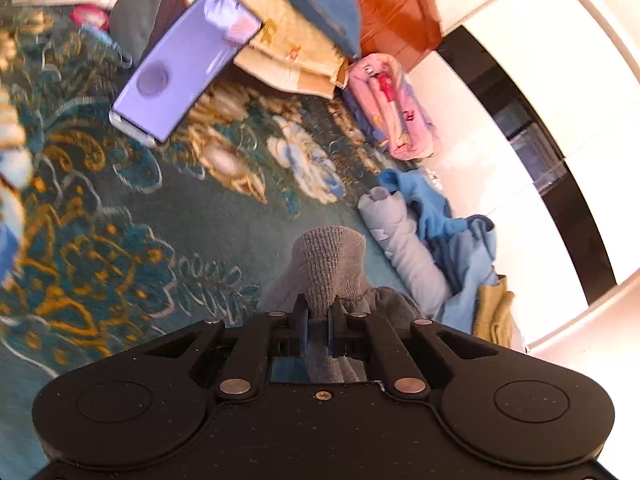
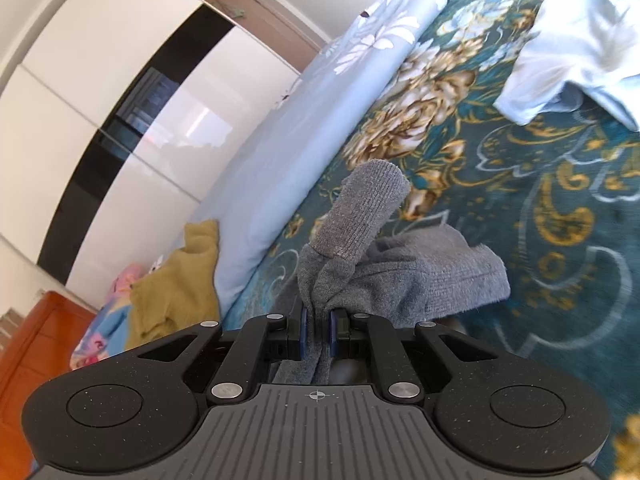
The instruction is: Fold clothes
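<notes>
The grey knitted garment lay on the teal floral bedspread, part lifted. In the right wrist view its ribbed cuff stood up and pointed away from the camera, leaning slightly right, with the long axis running forward along the fingers; the body of the garment spread to the right and rested on the spread. In the left wrist view the ribbed end likewise pointed forward and up.

The right gripper was clamped on a bunched fold of the grey knit, its blue pads nearly together with fabric passing between them. The left gripper was closed on the same grey knit in like fashion, jaws narrow with cloth filling the gap.

Open spread lay ahead and to the right of the right gripper. A pale blue quilt ran along the left edge, an olive garment beside it. A light blue shirt lay well apart at far right. In the left view, a pile of blue clothes lay near on the right, and a purple box stood well ahead.
</notes>
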`<state>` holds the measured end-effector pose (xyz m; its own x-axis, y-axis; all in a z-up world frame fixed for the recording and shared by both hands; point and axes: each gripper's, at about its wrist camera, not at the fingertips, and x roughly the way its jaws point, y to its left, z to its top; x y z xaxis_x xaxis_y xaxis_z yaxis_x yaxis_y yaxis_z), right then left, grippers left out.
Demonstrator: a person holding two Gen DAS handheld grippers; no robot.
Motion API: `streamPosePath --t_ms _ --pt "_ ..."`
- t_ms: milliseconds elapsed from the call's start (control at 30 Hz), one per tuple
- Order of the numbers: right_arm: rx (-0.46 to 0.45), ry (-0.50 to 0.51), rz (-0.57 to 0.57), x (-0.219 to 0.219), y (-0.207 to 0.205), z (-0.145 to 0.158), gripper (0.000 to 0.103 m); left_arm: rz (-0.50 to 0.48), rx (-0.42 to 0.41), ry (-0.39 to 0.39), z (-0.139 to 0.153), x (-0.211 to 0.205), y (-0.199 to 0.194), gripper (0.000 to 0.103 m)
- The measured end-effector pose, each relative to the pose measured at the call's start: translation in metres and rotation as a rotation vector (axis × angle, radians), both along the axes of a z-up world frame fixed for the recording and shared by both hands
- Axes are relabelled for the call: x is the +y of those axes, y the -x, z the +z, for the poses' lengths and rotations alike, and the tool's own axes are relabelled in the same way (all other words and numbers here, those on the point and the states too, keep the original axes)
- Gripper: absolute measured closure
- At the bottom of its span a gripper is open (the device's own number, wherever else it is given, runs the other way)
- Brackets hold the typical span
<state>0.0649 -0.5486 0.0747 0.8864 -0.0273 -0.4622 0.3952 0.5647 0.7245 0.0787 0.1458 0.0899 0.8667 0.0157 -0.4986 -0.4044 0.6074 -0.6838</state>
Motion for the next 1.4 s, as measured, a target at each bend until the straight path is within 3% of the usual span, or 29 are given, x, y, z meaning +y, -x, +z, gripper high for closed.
streamPosePath --t_ms 100,267,400,533,667,700,767,800,833,900,933,1000,1100,1233,1367,1400 --pt "0.027 -0.016 0.001 0.001 0.031 -0.017 0.095 -0.006 0.025 0.000 -0.006 0.007 0.014 0.098" --pt "0.158 -0.110 -0.034 -0.008 0.052 -0.063 0.094 -0.020 0.111 0.009 -0.028 0.012 0.015 0.096" --pt "0.166 -0.128 -0.038 -0.006 0.058 -0.069 0.092 -0.043 0.143 0.004 -0.029 0.015 0.014 0.094" --pt "0.175 -0.048 0.001 -0.004 0.066 -0.052 0.087 -0.094 0.144 -0.110 -0.014 0.013 0.020 0.074" --pt "0.206 0.096 0.053 0.002 0.082 -0.031 0.084 -0.105 0.133 -0.240 0.006 0.009 0.035 0.069" --pt "0.219 0.156 0.065 0.005 0.085 -0.023 0.084 -0.140 0.120 -0.304 0.014 0.005 0.036 0.068" --pt "0.230 0.288 0.120 0.017 0.084 -0.004 0.084 -0.275 0.090 -0.448 0.028 -0.014 0.028 0.054" --pt "0.226 0.347 0.179 0.026 0.077 0.006 0.080 -0.347 0.075 -0.519 0.034 -0.024 0.024 0.053" --pt "0.216 0.398 0.251 0.039 0.066 0.014 0.076 -0.419 0.063 -0.545 0.036 -0.036 0.017 0.053" --pt "0.186 0.488 0.412 0.069 0.038 0.029 0.057 -0.561 0.041 -0.556 0.037 -0.060 0.001 0.049" --pt "0.172 0.529 0.487 0.086 0.024 0.034 0.055 -0.633 0.030 -0.560 0.037 -0.073 -0.007 0.048" --pt "0.154 0.558 0.621 0.120 -0.006 0.035 0.056 -0.749 0.034 -0.629 0.029 -0.098 -0.020 0.036" --pt "0.158 0.548 0.791 0.163 -0.044 0.024 0.056 -0.916 0.047 -0.748 0.014 -0.137 -0.038 0.035" --pt "0.191 0.632 0.924 0.198 -0.071 0.011 0.055 -0.987 0.073 -0.845 0.008 -0.142 -0.051 0.035" --pt "0.196 0.686 0.998 0.190 -0.082 0.011 0.039 -1.075 0.111 -0.923 0.002 -0.138 -0.058 0.035" --pt "0.205 0.714 1.024 0.187 -0.084 0.010 0.039 -1.098 0.123 -0.944 -0.001 -0.138 -0.059 0.035"
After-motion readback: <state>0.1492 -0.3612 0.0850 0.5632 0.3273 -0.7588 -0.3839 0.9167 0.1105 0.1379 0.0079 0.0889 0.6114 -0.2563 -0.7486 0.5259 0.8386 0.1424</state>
